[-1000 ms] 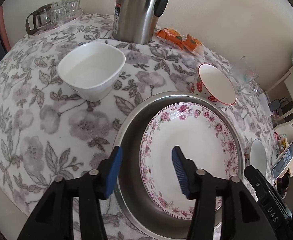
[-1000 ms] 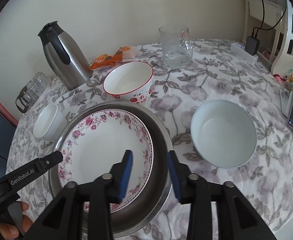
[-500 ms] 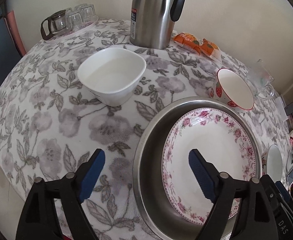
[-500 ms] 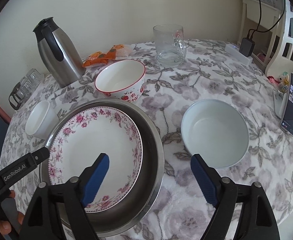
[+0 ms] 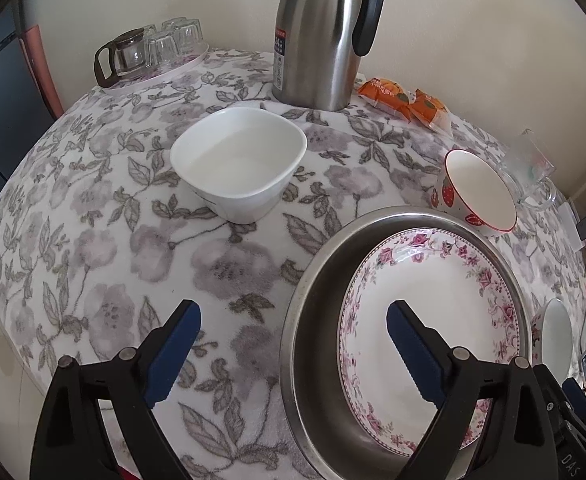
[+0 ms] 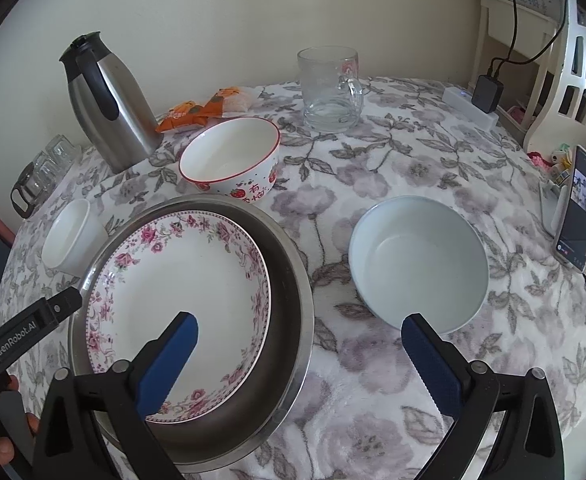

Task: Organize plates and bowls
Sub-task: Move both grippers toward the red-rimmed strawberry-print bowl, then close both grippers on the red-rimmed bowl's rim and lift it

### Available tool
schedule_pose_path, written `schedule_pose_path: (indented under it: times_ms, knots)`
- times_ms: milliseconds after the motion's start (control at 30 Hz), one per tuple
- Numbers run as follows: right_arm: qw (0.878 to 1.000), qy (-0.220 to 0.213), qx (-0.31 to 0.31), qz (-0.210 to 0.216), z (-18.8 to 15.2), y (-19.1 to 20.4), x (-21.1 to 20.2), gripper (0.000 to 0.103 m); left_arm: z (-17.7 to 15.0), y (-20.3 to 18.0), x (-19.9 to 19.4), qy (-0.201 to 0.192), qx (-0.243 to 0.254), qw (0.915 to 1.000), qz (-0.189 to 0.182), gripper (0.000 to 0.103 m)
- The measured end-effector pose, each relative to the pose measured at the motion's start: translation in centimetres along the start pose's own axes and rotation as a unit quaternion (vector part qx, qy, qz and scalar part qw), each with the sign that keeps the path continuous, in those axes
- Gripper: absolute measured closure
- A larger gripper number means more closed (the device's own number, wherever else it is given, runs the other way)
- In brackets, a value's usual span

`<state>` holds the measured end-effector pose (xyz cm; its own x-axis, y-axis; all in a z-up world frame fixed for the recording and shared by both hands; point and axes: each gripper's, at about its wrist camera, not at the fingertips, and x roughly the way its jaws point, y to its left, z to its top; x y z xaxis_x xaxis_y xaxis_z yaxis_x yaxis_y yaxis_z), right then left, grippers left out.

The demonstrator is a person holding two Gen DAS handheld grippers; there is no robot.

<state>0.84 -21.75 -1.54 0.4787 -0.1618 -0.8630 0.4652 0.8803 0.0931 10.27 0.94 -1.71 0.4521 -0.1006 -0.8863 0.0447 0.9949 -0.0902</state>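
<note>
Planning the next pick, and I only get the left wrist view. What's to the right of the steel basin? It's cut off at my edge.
Observer: A pale blue bowl, upright on the tablecloth, standing apart from the steel basin.
Operator: Anything inside it?
Observer: No, it's empty, and nothing is stacked on it.
Operator: Right claw state?
Observer: The right claw is open and grips nothing. Its jaws have just been opening. One finger is over the floral plate, the other by the blue bowl's near rim.
</note>
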Motion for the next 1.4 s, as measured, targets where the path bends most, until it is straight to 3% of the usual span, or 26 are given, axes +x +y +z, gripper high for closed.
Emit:
schedule_pose_path:
  times_ms: [367, 600, 700, 933, 1167, 1400]
  knots:
    - [1.000, -0.023, -0.007, 0.002, 0.1, 0.2, -0.3, 0.000, 0.3, 0.4, -0.6, -0.038, -0.004, 0.9993, 0.005, 0.008]
    - [0.998, -0.055, -0.023, 0.005, 0.5, 0.7, -0.6, 0.000, 0.9, -0.2, -1.5, -0.088, 0.011, 0.9960, -0.004, 0.008]
    - [0.998, -0.055, -0.016, 0.024, 0.9, 0.7, -0.4, 0.000, 1.3, -0.7, -1.8, -0.106, 0.019, 0.9942, -0.006, 0.008]
    - [0.996, -0.082, -0.020, 0.020, 1.7, 0.7, -0.7, 0.000, 2.7, -1.8, -1.6, -0.108, 0.023, 0.9921, -0.060, 0.008]
    - [0.995, -0.097, 0.006, 0.033, 3.3, -0.2, -0.3, 0.000, 4.3, -2.8, -1.6, -0.128, 0.026, 0.9890, -0.070, 0.008]
    - [0.995, -0.096, 0.016, 0.034, 5.1, -0.4, 1.0, 0.000, 6.0, -4.1, -0.3, -0.102, 0.042, 0.9896, -0.092, 0.008]
